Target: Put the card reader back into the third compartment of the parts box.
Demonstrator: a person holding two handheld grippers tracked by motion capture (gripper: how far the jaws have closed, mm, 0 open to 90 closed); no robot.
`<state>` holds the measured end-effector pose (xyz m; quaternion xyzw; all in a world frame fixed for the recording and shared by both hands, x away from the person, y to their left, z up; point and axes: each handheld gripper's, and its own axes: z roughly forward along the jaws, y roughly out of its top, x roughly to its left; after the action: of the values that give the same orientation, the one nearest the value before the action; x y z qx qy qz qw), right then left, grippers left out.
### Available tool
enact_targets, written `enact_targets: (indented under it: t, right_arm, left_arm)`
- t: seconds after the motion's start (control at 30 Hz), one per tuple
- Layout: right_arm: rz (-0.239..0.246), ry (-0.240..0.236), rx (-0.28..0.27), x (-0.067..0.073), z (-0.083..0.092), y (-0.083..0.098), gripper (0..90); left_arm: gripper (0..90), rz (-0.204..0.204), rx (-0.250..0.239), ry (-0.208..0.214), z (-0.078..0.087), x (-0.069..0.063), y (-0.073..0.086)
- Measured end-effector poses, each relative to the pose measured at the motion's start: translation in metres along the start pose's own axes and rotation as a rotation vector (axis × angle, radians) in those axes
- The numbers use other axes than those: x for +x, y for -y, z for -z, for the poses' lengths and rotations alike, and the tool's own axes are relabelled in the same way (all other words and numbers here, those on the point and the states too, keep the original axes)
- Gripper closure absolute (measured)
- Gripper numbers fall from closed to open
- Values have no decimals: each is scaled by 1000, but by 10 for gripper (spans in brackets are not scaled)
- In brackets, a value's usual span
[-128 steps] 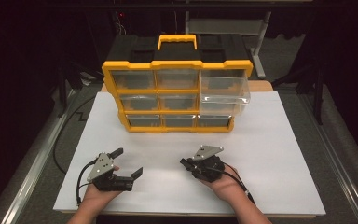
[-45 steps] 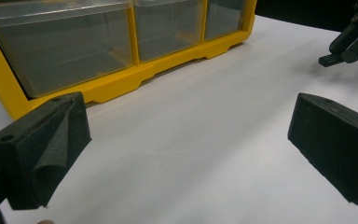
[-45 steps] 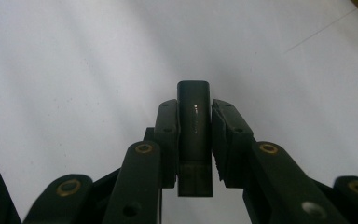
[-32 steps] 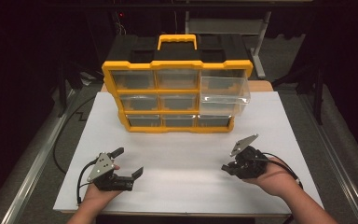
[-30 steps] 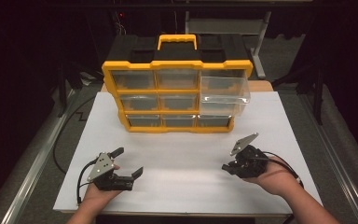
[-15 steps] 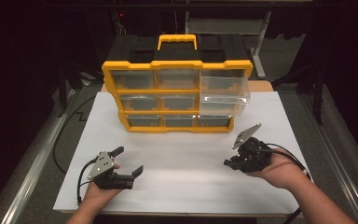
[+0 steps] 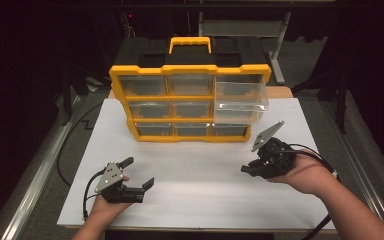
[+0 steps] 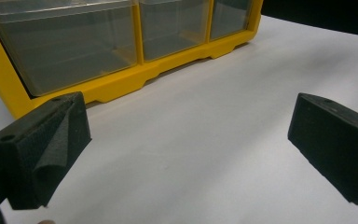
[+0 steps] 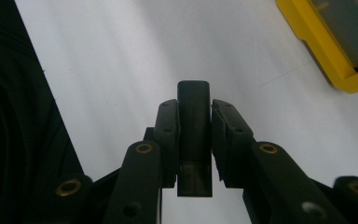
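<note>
the right gripper (image 9: 194,140) pinches a small dark block (image 9: 194,135) above the white bench (image 7: 200,165), near the pulled-out clear drawer (image 7: 241,100) of the yellow organizer (image 7: 190,107). the block could slip from that narrow pinch. the left gripper (image 7: 136,176) rests wide and empty. the drawer looks empty; the others are unclear.

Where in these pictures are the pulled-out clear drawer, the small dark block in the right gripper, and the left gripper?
pulled-out clear drawer (image 7: 241,102): high view, its front wall.
small dark block (image 9: 194,116): right gripper view, its upper face between the pads.
left gripper (image 7: 139,172): high view, midway between its open fingertips.
</note>
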<state>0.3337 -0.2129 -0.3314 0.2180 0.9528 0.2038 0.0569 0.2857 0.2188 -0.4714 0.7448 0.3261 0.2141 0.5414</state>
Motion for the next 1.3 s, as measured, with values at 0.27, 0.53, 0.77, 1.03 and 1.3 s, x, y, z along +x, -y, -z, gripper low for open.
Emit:
enact_targets:
  t: [0.27, 0.53, 0.77, 1.03, 1.3]
  right_arm:
    - [37, 0, 2, 1, 25, -12, 747]
    - [58, -2, 6, 1, 44, -23, 747]
    - [74, -11, 14, -1, 59, -32, 747]
    - [77, 2, 10, -4, 79, -39, 747]
    - [77, -3, -4, -4, 97, -47, 746]
  left_arm:
    - [3, 0, -7, -2, 3, -1, -1]
    - [3, -5, -3, 1, 2, -3, 0]
    - [3, -6, -4, 2, 3, -3, 0]
    - [3, -10, -2, 4, 3, -3, 0]
    - [3, -12, -1, 7, 3, -3, 0]
